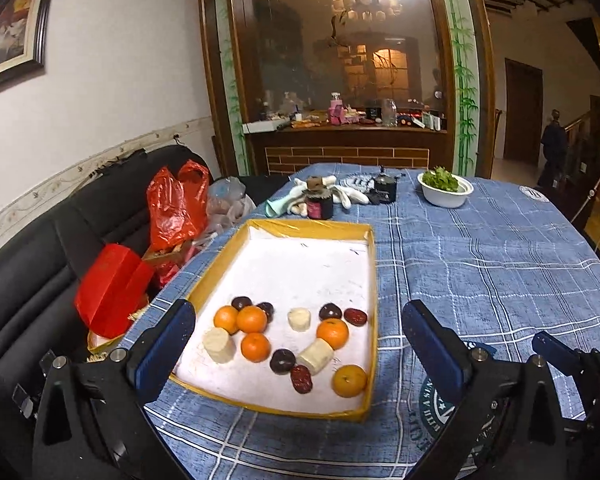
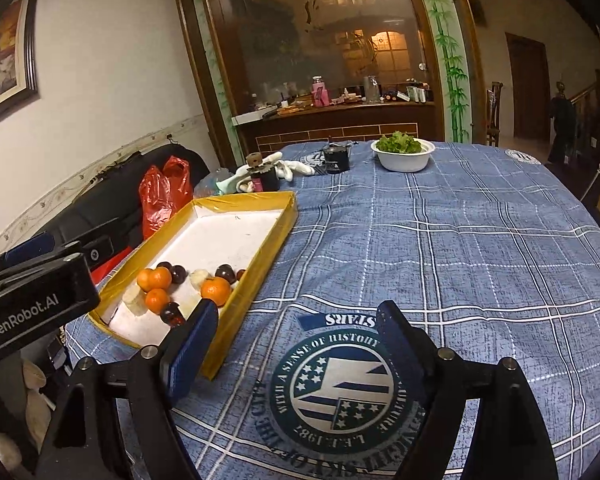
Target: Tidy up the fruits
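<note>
A shallow yellow-rimmed tray (image 1: 374, 280) with a white floor lies on the blue checked tablecloth. In its near half lie several oranges (image 1: 332, 333), dark plums (image 1: 282, 361), red dates (image 1: 301, 379) and pale banana pieces (image 1: 219, 345), all mixed. My left gripper (image 1: 300, 332) is open and empty, hovering above the tray's near end. My right gripper (image 2: 296, 322) is open and empty over the cloth's round emblem (image 2: 342, 386), to the right of the tray (image 2: 276, 222). The fruits (image 2: 216, 290) show there too. The left gripper's body (image 2: 40, 296) is at far left.
A white bowl of greens (image 1: 445, 189) stands at the far side of the table. A dark jar (image 1: 319, 204), white gloves (image 1: 342, 194) and a black container (image 1: 385, 190) lie beyond the tray. A black sofa (image 1: 40, 264) with red bags (image 1: 176, 204) is left of the table.
</note>
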Demonstrator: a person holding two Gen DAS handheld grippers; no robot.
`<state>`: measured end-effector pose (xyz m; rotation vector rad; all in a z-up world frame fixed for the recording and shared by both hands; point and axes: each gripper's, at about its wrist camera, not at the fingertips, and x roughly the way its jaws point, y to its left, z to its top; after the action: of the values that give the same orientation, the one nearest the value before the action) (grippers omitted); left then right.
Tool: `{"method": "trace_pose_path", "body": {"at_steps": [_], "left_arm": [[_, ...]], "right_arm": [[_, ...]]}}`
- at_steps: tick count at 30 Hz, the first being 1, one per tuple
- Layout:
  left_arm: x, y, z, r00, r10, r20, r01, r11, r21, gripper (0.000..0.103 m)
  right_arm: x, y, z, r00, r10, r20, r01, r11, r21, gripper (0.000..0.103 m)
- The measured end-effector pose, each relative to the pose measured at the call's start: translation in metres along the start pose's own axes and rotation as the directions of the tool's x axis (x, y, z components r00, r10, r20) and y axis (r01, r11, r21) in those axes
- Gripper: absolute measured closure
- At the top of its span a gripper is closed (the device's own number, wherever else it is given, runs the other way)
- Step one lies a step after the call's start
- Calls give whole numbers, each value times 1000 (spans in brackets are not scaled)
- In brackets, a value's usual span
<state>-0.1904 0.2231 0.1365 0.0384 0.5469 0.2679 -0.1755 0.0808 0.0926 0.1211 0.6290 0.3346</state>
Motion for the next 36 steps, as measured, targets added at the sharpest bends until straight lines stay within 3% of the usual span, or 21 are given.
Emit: {"method": "trace_pose_path", "body": {"at_steps": [17,36], "left_arm": [[25,-2,-16,984,-113,-137,107,993,-50,0],[38,-9,-27,969,-160,-190,152,987,-56,0]], "right_arm": [[12,4,-10,999,-23,-48,22,1000,-21,14],[17,1,-18,993,-89,-74,86,995,-48,12]]}}
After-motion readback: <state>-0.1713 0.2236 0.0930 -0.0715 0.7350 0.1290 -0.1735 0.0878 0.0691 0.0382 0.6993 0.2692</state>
